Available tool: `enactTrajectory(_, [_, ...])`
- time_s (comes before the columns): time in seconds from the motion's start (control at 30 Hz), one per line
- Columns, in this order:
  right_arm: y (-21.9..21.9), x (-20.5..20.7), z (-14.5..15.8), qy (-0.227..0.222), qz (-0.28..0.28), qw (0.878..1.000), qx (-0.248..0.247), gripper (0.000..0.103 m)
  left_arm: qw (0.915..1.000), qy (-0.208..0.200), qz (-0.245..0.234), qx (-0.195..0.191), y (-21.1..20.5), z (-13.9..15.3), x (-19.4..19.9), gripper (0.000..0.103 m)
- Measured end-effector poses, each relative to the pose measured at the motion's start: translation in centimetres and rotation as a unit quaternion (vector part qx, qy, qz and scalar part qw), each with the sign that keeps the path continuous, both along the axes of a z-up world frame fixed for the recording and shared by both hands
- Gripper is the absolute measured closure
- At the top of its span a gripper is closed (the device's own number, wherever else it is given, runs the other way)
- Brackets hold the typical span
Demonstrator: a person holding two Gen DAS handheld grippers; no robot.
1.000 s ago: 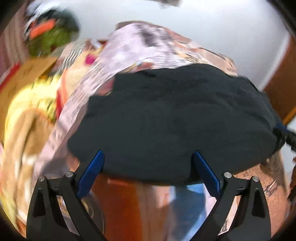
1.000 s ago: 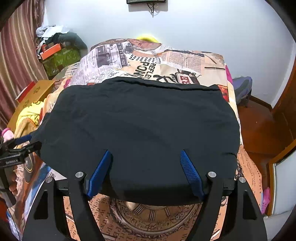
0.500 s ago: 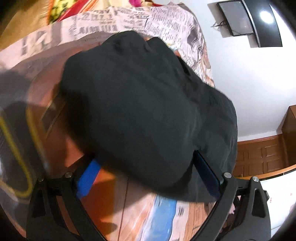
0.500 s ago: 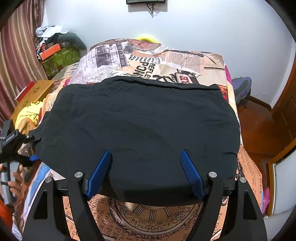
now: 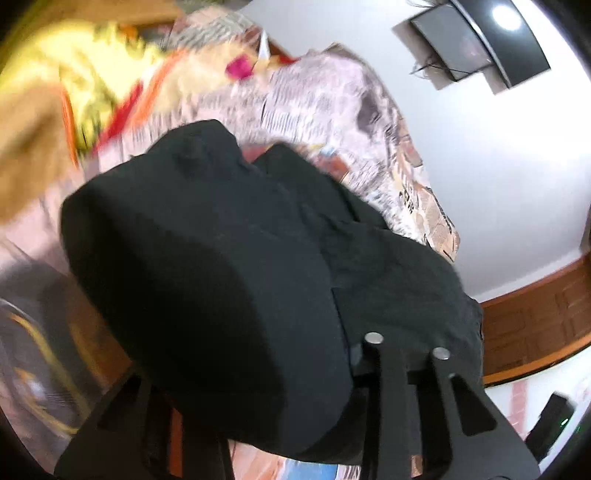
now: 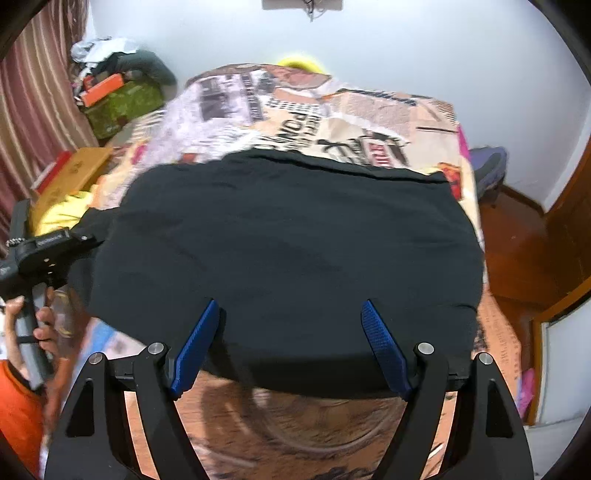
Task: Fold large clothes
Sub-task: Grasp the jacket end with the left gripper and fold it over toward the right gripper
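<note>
Step in hand: the left gripper (image 6: 79, 236) takes the garment's left edge for a fold.
Black garment (image 6: 288, 258): spread flat on the printed bedspread (image 6: 332, 110).
Left claw: jaws have just been closing, cloth bunched between them.
Right gripper (image 6: 291, 347): jaws wide, pads at the near hem, clamping nothing.
Advice: pinch both layers, lift evenly.
Containers: green box (image 6: 122, 103) at ten o'clock, cluttered; contents unclear.

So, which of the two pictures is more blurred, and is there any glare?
Left wrist view: strong motion blur on the yellow cloth and the printed bedcover; the black garment is soft too; a ceiling light glares at the top right. Right wrist view: mostly sharp, evenly lit, with only fisheye bending at the edges and slight blur on the bedcover's left side.
</note>
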State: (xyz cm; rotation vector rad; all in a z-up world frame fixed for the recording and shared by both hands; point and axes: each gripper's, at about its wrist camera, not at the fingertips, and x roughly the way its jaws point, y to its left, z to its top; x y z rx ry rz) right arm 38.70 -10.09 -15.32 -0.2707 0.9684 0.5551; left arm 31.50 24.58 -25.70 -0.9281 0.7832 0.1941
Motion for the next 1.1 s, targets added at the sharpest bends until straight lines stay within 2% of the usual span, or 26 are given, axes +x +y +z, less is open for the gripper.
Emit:
enactTrajectory(0.1, [1.4,-1.1,1.5,0.002,0.013,0.999,0.032,0.026,0.9986,-0.018,0.005,0.050,0.0,4.1,-1.4,0.074])
enactTrajectory(0.2, [3.6,-2.4,2.3,-0.007,0.035,0.999,0.038,0.026,0.9932,-0.046,0.006,0.107,0.0,8.3,-3.7,0.076])
enactTrajectory(0.3, [6.7,-4.0,2.5,0.001,0.068,0.997,0.042,0.026,0.9828,-0.072,0.005,0.170,-0.1,12.4,-5.7,0.077])
enactTrajectory(0.4, [9.5,-5.0,1.5,0.022,0.096,0.994,0.042,0.026,0.9660,-0.083,0.002,0.245,-0.6,15.3,-6.8,0.077])
enactTrajectory(0.47, [11.8,-5.8,-0.2,0.045,0.116,0.991,0.040,0.026,0.9551,-0.083,-0.006,0.284,-1.5,16.3,-7.2,0.077])
enactTrajectory(0.57, [14.6,-6.8,-3.6,0.085,0.133,0.987,0.023,0.022,0.9440,-0.072,-0.027,0.321,-2.6,16.4,-6.4,0.077])
enactTrajectory(0.63, [15.8,-7.9,-5.2,0.062,0.136,0.989,-0.002,0.020,0.9409,-0.064,-0.045,0.329,-3.7,15.9,-5.4,0.077])
enactTrajectory(0.73, [16.5,-9.1,-5.9,0.031,0.163,0.985,-0.039,0.020,0.9343,-0.058,-0.064,0.346,-5.9,15.3,-4.8,0.077])
enactTrajectory(0.8, [15.5,-9.0,-5.5,0.036,0.183,0.982,-0.043,0.023,0.9312,-0.063,-0.073,0.351,-7.4,15.6,-4.7,0.077])
enactTrajectory(0.87, [13.4,-8.6,-4.5,0.034,0.174,0.984,-0.034,0.023,0.9302,-0.072,-0.087,0.349,-8.7,16.0,-4.3,0.077])
enactTrajectory(0.97, [8.1,-7.7,-2.8,0.029,0.132,0.991,-0.003,0.023,0.9241,-0.076,-0.110,0.358,-11.1,16.2,-3.5,0.077])
enactTrajectory(1.1, [0.3,-5.4,-1.2,0.046,0.052,0.997,0.041,0.022,0.9169,-0.077,-0.151,0.361,-15.2,15.9,-2.4,0.077])
